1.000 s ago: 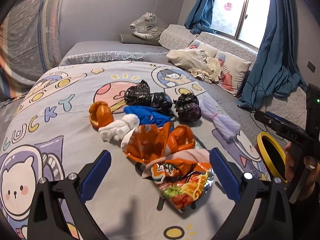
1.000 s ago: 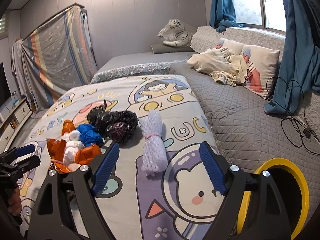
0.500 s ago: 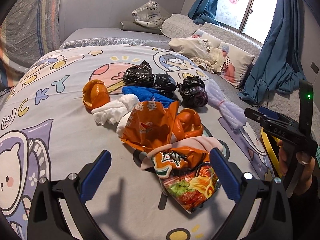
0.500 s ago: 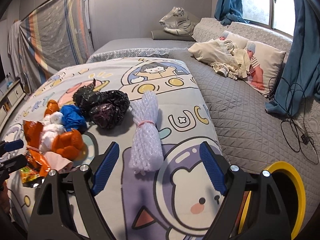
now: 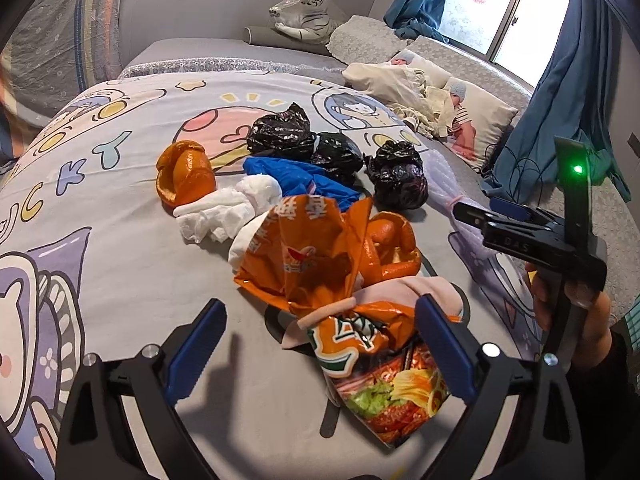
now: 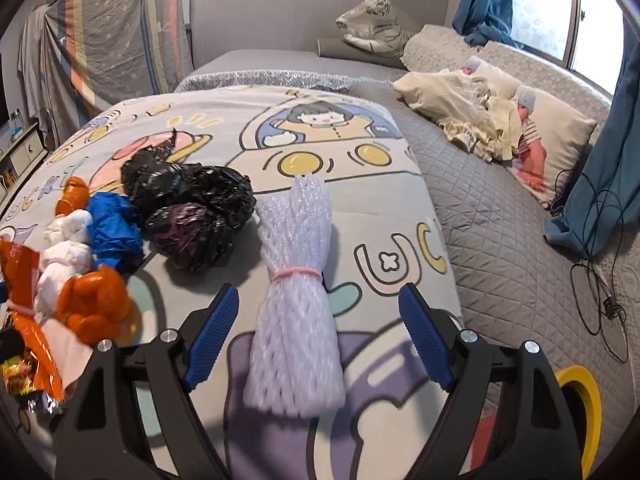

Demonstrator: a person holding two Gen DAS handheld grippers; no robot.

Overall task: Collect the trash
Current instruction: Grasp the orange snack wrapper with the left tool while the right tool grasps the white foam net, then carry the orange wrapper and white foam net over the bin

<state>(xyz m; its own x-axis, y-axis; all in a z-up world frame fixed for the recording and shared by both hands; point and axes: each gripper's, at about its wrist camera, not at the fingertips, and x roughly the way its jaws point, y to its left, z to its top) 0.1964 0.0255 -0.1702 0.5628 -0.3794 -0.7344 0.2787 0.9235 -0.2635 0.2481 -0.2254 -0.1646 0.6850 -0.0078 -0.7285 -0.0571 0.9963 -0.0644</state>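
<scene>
Trash lies in a heap on the cartoon bedspread (image 5: 100,264). My left gripper (image 5: 320,348) is open, its jaws on either side of an orange snack wrapper (image 5: 360,352), with a second orange wrapper (image 5: 308,256), orange peels (image 5: 184,172), white tissue (image 5: 236,208), a blue bag (image 5: 304,178) and black bags (image 5: 280,132) beyond. My right gripper (image 6: 320,330) is open, straddling a white foam net bundle (image 6: 296,300) tied with a pink band. It also shows in the left wrist view (image 5: 472,216), seen edge-on.
A yellow-rimmed bin (image 6: 580,408) stands at the bed's right edge. Pillows and a crumpled cloth (image 6: 480,116) lie on the grey quilt (image 6: 500,220). A black cable (image 6: 600,272) trails by the blue curtain (image 6: 612,168). A toy tiger (image 5: 308,12) lies at the back.
Both grippers have moved forward and down toward the bed. The wrapper now sits between the left jaws and the foam bundle between the right jaws. Both stayed open.
</scene>
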